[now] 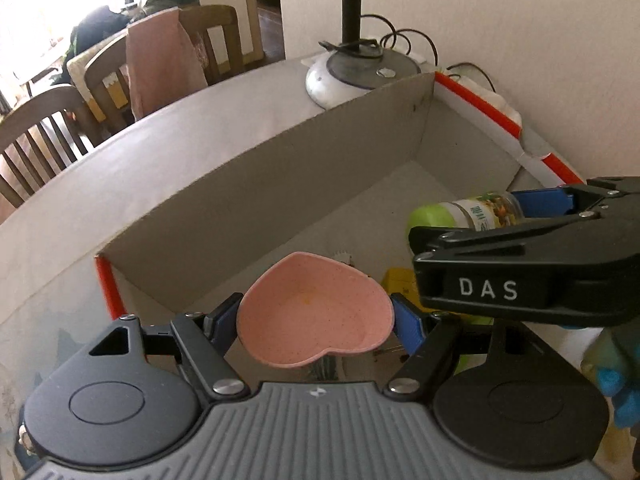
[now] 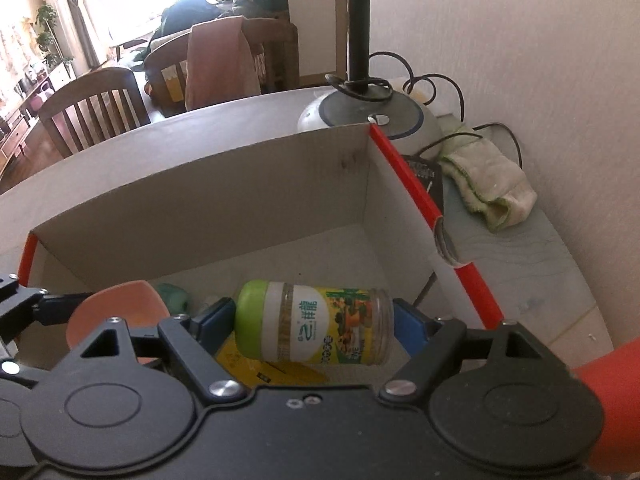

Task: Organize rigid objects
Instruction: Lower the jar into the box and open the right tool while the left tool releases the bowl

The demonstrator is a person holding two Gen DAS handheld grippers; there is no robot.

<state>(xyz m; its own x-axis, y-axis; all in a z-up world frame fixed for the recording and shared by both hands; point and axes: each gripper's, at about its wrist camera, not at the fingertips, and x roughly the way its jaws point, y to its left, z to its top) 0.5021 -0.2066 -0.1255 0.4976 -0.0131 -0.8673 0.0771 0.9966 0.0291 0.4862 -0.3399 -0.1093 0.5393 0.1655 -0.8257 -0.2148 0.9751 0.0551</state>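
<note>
My left gripper (image 1: 316,320) is shut on a pink heart-shaped dish (image 1: 316,312) and holds it over the near part of an open cardboard box (image 1: 256,184). My right gripper (image 2: 314,322) is shut on a clear jar with a green lid (image 2: 312,324), held on its side over the same box (image 2: 200,200). The right gripper and jar (image 1: 480,212) show at the right of the left wrist view. The dish (image 2: 120,304) shows at the left of the right wrist view. A yellow item (image 2: 256,364) and a green item (image 2: 174,296) lie in the box under the jar.
A lamp base (image 2: 368,120) with cables stands behind the box by the wall. A folded cloth (image 2: 488,184) lies on the table to the right of the box. Wooden chairs (image 2: 92,108) stand beyond the table's far edge. A blue and green toy (image 1: 612,364) sits at right.
</note>
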